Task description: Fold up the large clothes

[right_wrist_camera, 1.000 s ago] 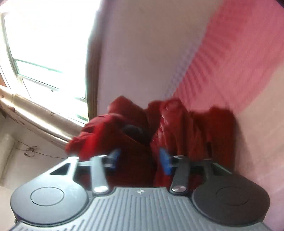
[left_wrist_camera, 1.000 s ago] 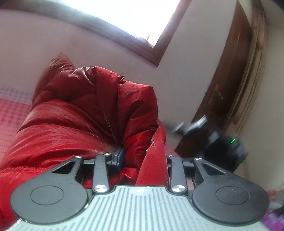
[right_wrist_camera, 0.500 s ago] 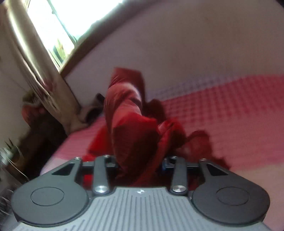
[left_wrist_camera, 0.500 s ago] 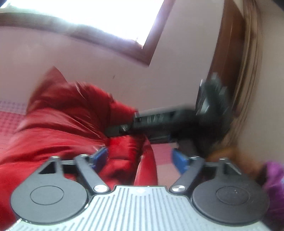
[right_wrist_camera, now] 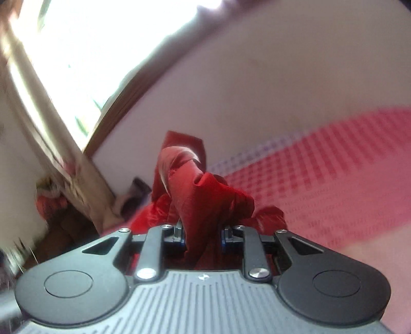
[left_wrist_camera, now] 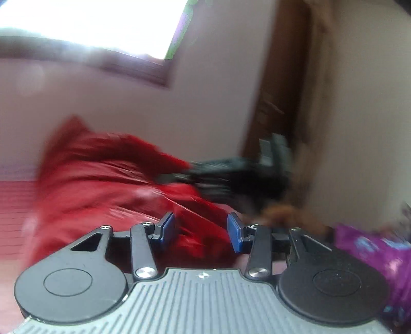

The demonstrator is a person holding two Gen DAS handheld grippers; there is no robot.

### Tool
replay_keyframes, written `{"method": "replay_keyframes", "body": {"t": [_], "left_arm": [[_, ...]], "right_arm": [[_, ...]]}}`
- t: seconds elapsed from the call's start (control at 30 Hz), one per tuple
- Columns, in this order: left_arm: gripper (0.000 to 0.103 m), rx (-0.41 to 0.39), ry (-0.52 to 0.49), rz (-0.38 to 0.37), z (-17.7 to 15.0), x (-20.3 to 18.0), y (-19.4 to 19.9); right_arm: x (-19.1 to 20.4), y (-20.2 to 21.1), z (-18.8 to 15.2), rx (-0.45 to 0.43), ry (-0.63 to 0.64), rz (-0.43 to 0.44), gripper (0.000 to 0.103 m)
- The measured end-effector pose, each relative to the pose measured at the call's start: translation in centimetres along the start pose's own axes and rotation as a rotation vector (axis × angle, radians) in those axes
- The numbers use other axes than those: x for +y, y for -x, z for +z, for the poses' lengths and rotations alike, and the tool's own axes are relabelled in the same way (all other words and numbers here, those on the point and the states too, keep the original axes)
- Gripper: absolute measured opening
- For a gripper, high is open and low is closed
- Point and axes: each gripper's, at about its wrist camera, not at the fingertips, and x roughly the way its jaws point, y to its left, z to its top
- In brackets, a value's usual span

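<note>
A shiny red padded jacket (left_wrist_camera: 102,179) lies heaped on the bed, blurred in the left wrist view. My left gripper (left_wrist_camera: 201,230) has its blue pads apart and its jaws are closing. A low part of the jacket lies between them, and no pad presses on it. My right gripper (right_wrist_camera: 201,237) grips a bunched fold of the red jacket (right_wrist_camera: 205,200), its jaws still tightening on the cloth. The fold rises above its fingers. In the left wrist view the right gripper (left_wrist_camera: 244,177) shows as a dark blur at the jacket's right end.
A pink and red checked bed cover (right_wrist_camera: 321,167) spreads to the right, against a pale wall. A bright window (left_wrist_camera: 90,23) sits above, with a curtain (right_wrist_camera: 51,144) beside it. A brown wooden door (left_wrist_camera: 282,90) stands at the right, and purple cloth (left_wrist_camera: 372,254) lies near the left gripper.
My left gripper let go of the red fold, opened wide, then narrowed again. My right gripper rolled upright, closed on a fold of the jacket and lifted it.
</note>
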Motion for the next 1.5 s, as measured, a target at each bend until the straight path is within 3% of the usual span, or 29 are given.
{"method": "replay_keyframes", "body": {"t": [0.07,0.23,0.47,0.53,0.63,0.73,0.87,0.93,1.03,1.1,1.23,1.4,1.47,1.5], "left_arm": [[0.046,0.045,-0.079,0.015,-0.6,-1.0,-1.4],[0.045,0.117,-0.084,-0.044,-1.8,0.1,-3.7],[0.044,0.176,0.078,-0.107,-2.4,5.0,-5.8],[0.044,0.194,0.074,-0.098,-3.3,4.6,-6.2],[0.043,0.199,0.088,-0.097,-3.4,5.0,-6.1],[0.043,0.197,0.087,-0.095,-3.8,4.9,-6.2],[0.043,0.195,0.082,-0.091,-4.0,4.0,-6.6],[0.043,0.192,0.084,-0.092,-4.0,3.9,-6.7],[0.043,0.180,0.087,-0.100,-3.6,3.8,-7.2],[0.043,0.159,0.059,-0.103,-3.9,3.5,-6.7],[0.060,0.100,0.076,-0.098,-3.2,2.9,-3.8],[0.081,-0.086,0.181,-0.021,-0.2,4.2,1.0],[0.083,-0.084,0.178,0.052,0.9,5.3,0.5],[0.077,-0.062,0.182,0.078,1.2,6.0,-0.1]], "right_arm": [[-1.1,-0.3,-0.5,-0.014,-0.038,0.010,0.022],[-3.9,-0.1,-1.7,-0.005,-0.070,-0.006,0.031],[-5.8,0.0,-3.3,0.004,-0.115,-0.035,0.042],[-4.5,0.8,-2.3,-0.004,-0.079,-0.082,0.044],[-0.4,3.0,-0.1,-0.064,0.090,-0.206,0.046],[4.4,4.5,1.8,-0.133,0.229,-0.212,0.046],[9.7,1.2,2.7,-0.056,0.316,-0.222,0.045],[11.3,-2.0,2.3,0.004,0.350,-0.304,0.045],[11.2,-6.0,1.4,0.082,0.355,-0.451,0.045],[10.2,-7.4,0.8,0.117,0.325,-0.494,0.043],[8.3,-8.2,-0.2,0.147,0.297,-0.501,0.042],[7.9,-8.3,-1.1,0.132,0.280,-0.515,0.042],[8.2,-8.5,-1.2,0.126,0.276,-0.519,0.042],[8.3,-8.5,-1.3,0.121,0.277,-0.520,0.042]]}}
